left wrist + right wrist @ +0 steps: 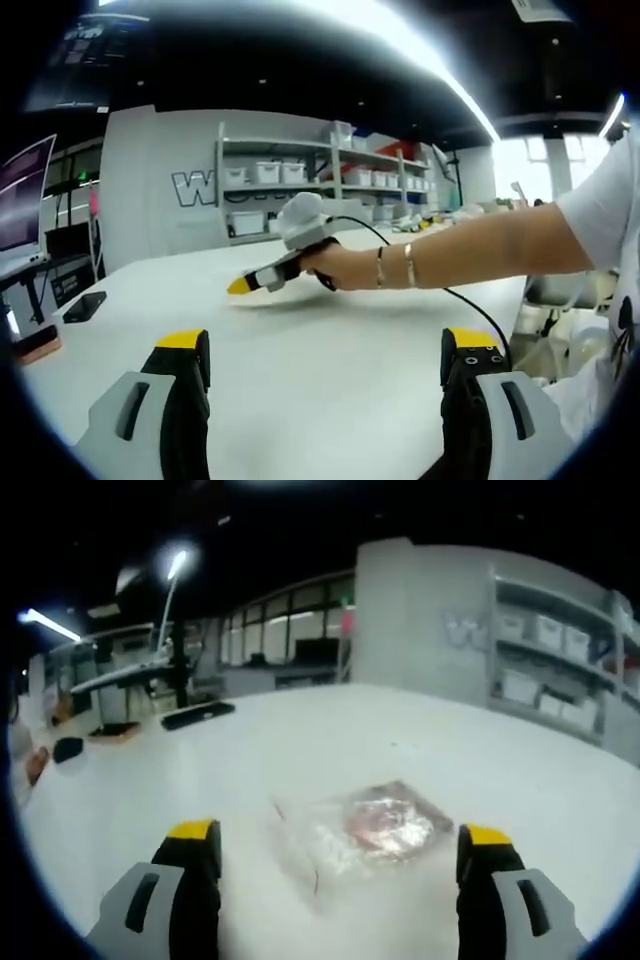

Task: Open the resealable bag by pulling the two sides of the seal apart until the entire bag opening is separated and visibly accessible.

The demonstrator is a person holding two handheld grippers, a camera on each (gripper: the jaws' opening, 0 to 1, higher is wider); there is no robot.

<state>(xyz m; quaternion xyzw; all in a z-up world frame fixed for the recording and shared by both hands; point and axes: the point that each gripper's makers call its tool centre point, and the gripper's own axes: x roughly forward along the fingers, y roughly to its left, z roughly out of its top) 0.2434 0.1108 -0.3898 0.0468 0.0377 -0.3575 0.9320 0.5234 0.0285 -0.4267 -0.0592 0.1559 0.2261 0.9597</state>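
Observation:
A clear resealable bag [362, 832] with reddish contents lies flat on the white table [300, 750], just ahead of my right gripper [340, 852]. That gripper is open, its yellow-tipped jaws wide apart, and it touches nothing. My left gripper [325, 360] is also open over bare table [330, 350] with nothing between its jaws. In the left gripper view the right gripper [262, 278] comes in from the right, held in a person's hand [345, 265] with bracelets on the wrist, its yellow tip low over the table.
A dark phone [85, 306] lies near the table's left edge. Shelves with white bins [320, 180] stand behind the table. A dark flat device [197, 715] and other small items [68, 748] lie at the far left of the table.

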